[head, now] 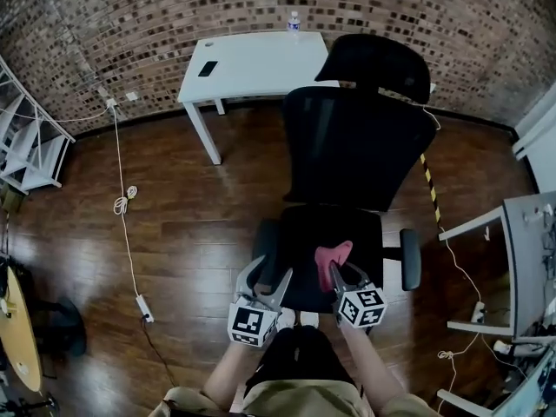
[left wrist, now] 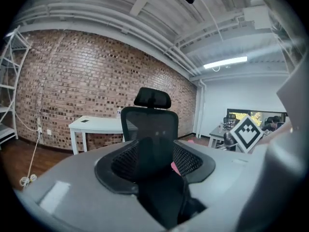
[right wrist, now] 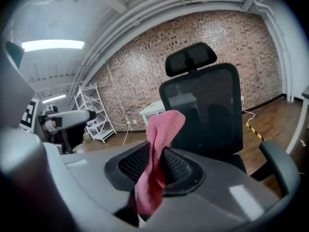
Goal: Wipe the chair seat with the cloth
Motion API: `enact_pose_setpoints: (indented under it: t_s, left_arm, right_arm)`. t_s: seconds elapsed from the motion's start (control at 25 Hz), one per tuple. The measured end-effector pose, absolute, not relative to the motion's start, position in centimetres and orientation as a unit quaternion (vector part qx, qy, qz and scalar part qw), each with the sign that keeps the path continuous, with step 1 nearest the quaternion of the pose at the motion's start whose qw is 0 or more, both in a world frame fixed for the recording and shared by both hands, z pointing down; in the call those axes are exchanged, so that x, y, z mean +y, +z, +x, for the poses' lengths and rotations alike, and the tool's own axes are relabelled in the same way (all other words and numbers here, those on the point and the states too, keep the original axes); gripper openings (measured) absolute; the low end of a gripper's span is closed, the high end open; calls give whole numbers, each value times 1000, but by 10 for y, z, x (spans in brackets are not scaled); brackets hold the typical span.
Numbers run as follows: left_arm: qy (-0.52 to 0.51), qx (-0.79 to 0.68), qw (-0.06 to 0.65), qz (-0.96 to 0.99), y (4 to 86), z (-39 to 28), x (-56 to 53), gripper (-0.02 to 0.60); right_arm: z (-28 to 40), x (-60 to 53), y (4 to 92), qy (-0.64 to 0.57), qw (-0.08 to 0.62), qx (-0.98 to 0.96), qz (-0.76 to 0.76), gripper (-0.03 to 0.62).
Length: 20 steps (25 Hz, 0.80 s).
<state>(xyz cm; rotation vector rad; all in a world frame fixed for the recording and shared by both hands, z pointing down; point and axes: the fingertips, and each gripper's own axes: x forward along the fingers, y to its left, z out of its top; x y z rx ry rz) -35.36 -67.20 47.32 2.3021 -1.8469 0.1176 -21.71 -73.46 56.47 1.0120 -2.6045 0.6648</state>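
Observation:
A black office chair stands in front of me, its seat (head: 300, 233) just beyond both grippers and its mesh backrest (head: 352, 146) upright behind. My right gripper (head: 341, 274) hovers over the seat's front right, shut on a pink cloth (head: 333, 254). In the right gripper view the cloth (right wrist: 157, 163) stands up from between the jaws, with the chair back (right wrist: 205, 110) behind it. My left gripper (head: 265, 283) is open and empty over the seat's front left. The left gripper view looks along its spread jaws at the chair (left wrist: 149, 124) and a bit of pink cloth (left wrist: 175, 167).
A white desk (head: 252, 63) with a water bottle (head: 294, 23) and a phone (head: 208, 69) stands against the brick wall behind the chair. A white cable (head: 122, 202) and power strip (head: 144, 307) lie on the wood floor at left. A grey desk (head: 530, 250) is at right.

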Motion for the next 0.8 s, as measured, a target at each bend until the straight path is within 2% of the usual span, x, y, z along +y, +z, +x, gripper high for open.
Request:
enact_pose_setpoints:
  t_s: [0.2, 0.4, 0.8]
  left_arm:
    - [43, -623, 123, 771, 505, -370, -721, 202]
    - [38, -646, 128, 751, 545, -385, -767, 201]
    - [58, -646, 173, 741, 596, -386, -804, 201]
  right_arm:
    - [-261, -796, 643, 298, 168, -884, 319, 64]
    - [-307, -850, 721, 393, 101, -875, 264, 66]
    - [-367, -907, 877, 407, 185, -854, 264, 74]
